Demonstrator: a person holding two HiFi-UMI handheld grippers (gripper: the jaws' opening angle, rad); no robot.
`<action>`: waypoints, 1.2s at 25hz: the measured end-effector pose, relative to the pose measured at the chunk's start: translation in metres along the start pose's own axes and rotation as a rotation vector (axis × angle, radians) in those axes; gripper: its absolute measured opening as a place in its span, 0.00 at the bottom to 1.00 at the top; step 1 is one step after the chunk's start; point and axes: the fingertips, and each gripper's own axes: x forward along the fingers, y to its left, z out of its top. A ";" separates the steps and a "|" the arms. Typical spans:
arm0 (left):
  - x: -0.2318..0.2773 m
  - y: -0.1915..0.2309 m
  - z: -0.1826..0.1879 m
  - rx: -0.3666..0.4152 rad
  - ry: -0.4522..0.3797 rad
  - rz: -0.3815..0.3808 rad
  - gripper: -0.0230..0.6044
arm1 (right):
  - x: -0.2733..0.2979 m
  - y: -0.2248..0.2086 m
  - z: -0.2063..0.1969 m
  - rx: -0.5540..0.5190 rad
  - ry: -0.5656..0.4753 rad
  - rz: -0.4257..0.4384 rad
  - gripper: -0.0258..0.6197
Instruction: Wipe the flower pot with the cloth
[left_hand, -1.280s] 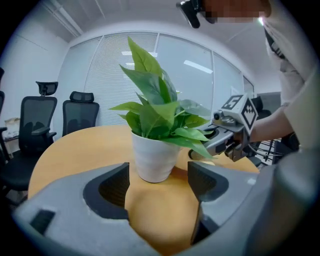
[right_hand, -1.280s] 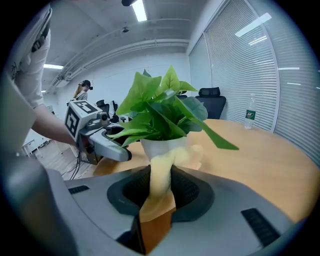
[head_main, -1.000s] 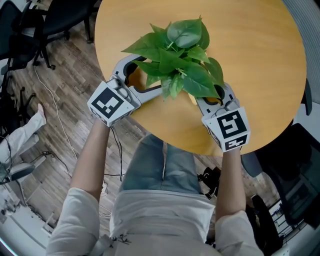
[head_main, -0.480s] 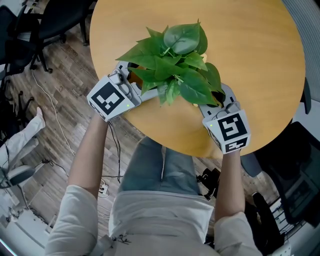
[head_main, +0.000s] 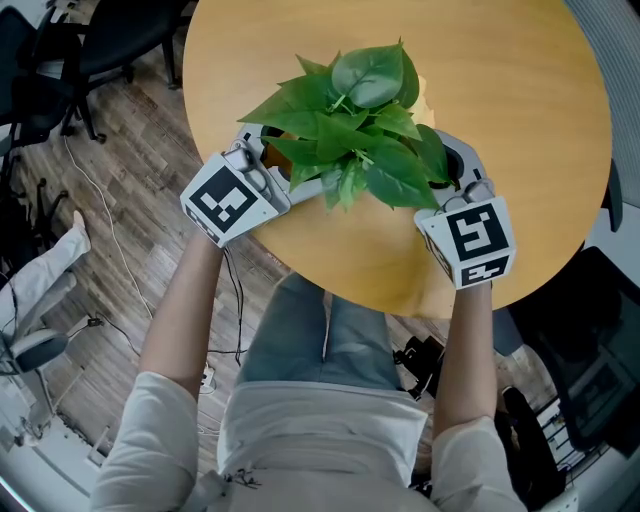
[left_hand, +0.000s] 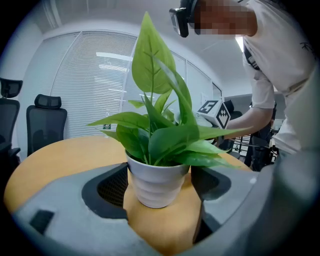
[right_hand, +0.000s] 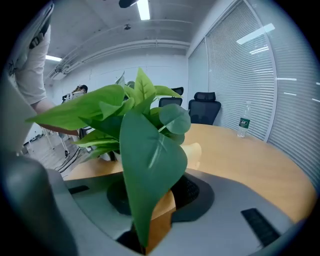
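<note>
Straddling white pot (left_hand: 157, 187) w/ L tongs (left_hand: 160, 175) wide, R tongs (right_hand: 156, 200) wide too, leaf (right_hand: 150, 160) between.

White ribbed flower pot (left_hand: 156, 185): hidden beneath broad green leaves (head_main: 355, 130) in head view. Round wooden table (head_main: 520, 120): cut off at top edge. Small clear bottle (right_hand: 243, 124): label too small to read.

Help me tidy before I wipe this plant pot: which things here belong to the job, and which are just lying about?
For the job:
- white pot with its plant
- pale yellow cloth, as it seems, behind the leaves

Just lying about:
- water bottle on the table
- office chairs
</note>
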 end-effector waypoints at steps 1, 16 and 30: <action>0.000 0.000 0.001 0.002 -0.003 0.009 0.68 | 0.000 0.001 -0.001 0.001 0.001 0.004 0.19; 0.002 0.001 -0.003 -0.040 0.031 0.135 0.68 | -0.002 0.013 -0.004 -0.010 0.013 0.010 0.19; 0.009 -0.001 -0.003 -0.086 0.040 0.257 0.68 | -0.009 0.024 -0.013 -0.015 0.019 0.028 0.19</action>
